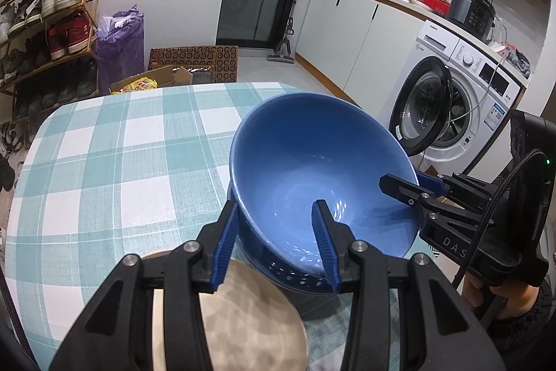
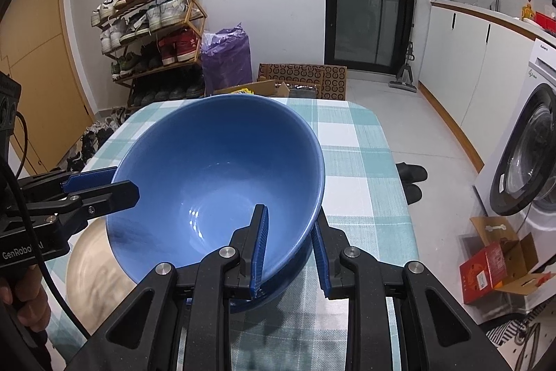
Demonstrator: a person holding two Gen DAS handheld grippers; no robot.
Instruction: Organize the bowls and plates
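Glossy blue ceramic bowl (image 1: 312, 169), tilted, held by both tongs: left tongs (image 1: 278, 246) clamp its lower-centre rim, right tongs (image 2: 288, 252) the opposite rim; beige round plate (image 1: 250, 319) lies below-left.

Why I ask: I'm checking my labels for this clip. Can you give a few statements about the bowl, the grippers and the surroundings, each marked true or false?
1. The left gripper and the right gripper each clamp the rim of the blue bowl, one jaw inside and one outside. True.
2. The bowl holds soup. False: it is empty.
3. A beige plate lies on the table beside the bowl. True.
4. The tablecloth is plain red. False: it is checked in teal and white.
5. The washing machine door is closed. False: it stands open.
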